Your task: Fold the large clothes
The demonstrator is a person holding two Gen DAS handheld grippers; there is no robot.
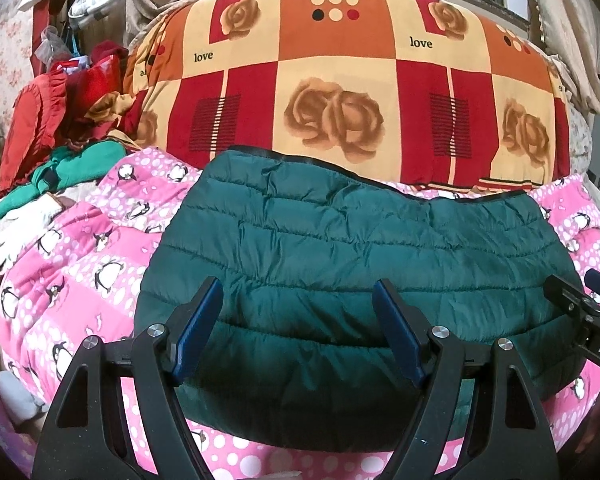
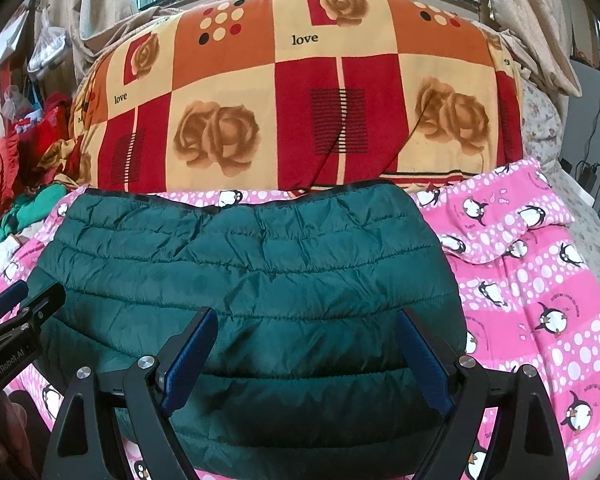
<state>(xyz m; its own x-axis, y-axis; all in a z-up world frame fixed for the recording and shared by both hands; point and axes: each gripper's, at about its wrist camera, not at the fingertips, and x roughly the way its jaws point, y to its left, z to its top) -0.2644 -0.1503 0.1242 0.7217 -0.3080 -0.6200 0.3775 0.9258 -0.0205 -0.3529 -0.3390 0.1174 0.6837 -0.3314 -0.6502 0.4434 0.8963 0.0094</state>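
The dark green quilted jacket [image 1: 340,264] lies on the pink penguin bedsheet [image 1: 72,256], folded into a compact block with its trimmed edge toward the far side, just short of the big rose-patterned quilt [image 1: 340,80]. Both tongs hover spread wide and empty above its near half. The left gripper [image 1: 298,328] sits over the near-left part; the right gripper [image 2: 306,356] sits over the near-right part, and each shows at the edge of the other's view, so they are side by side.

Judging from the flat, tidy shape, the fold looks close to done, and the step in hand is likely a last fold or a smoothing. To do it well, bring each gripper down to a near corner, pinch every layer and not just the slippery top shell, then lift and carry both corners evenly toward the far edge so the seams line up. Whether the fingertips already touch the fabric is hard to tell from these angles.
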